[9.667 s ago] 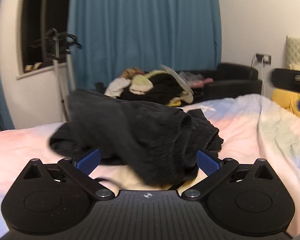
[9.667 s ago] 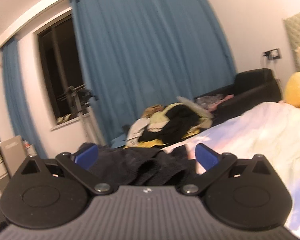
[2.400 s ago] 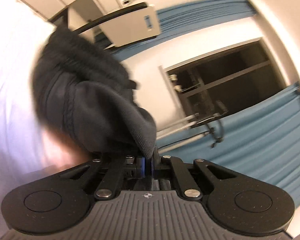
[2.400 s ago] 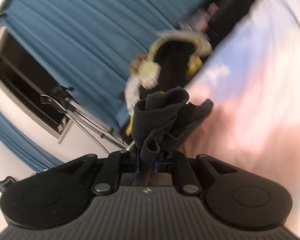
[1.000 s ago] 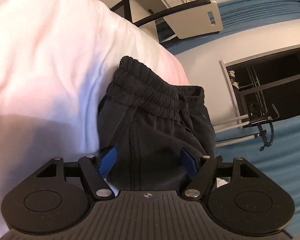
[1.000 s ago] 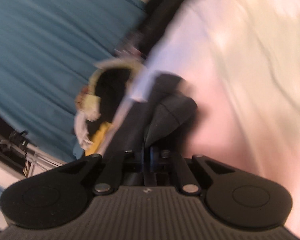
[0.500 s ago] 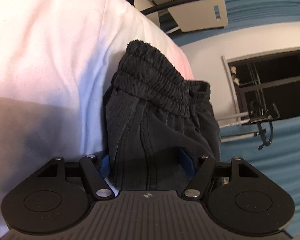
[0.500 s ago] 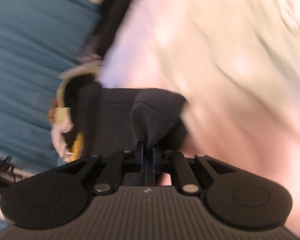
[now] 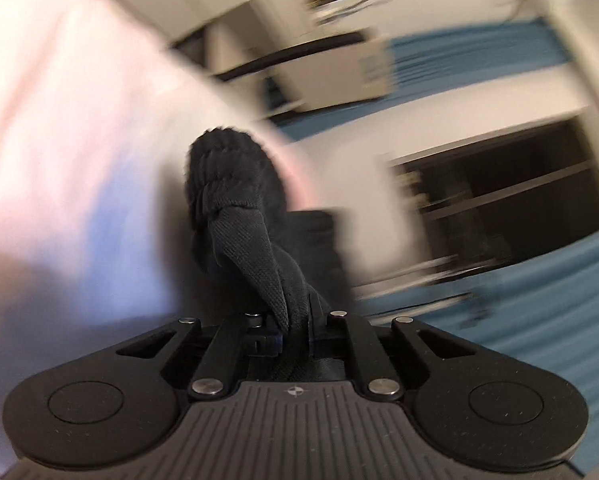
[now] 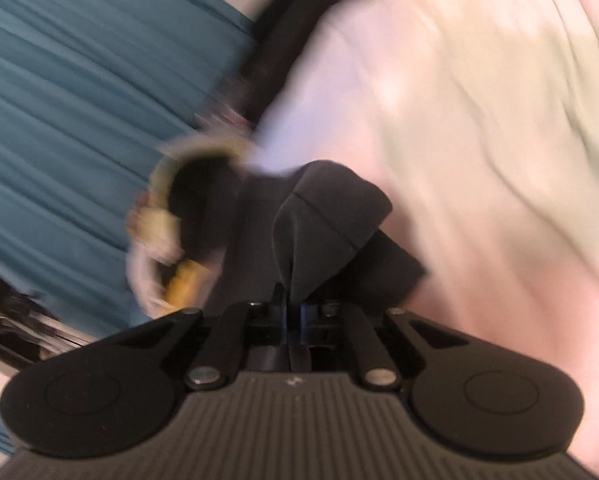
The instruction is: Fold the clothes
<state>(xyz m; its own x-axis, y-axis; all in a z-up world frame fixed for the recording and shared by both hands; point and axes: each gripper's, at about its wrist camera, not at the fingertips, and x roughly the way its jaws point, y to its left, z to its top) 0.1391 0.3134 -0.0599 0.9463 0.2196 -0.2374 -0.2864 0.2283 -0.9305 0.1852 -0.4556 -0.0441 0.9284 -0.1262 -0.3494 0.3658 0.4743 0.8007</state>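
Now, with my left gripper (image 9: 295,322) pinched shut on the ribbed waistband of the black trousers (image 9: 239,216), which bunch up straight ahead of it over the pale bed (image 9: 79,120), I should lift evenly. My right gripper (image 10: 293,314) is clamped on a hem fold rising just ahead, so both ends need equal tension.

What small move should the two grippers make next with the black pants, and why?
Probably carry both pinched ends across and lay them flat on the bed. The left gripper is shut on the ribbed waistband of the pants, the right gripper is shut on a hemmed end, and the cloth between them looks bunched, not flat.
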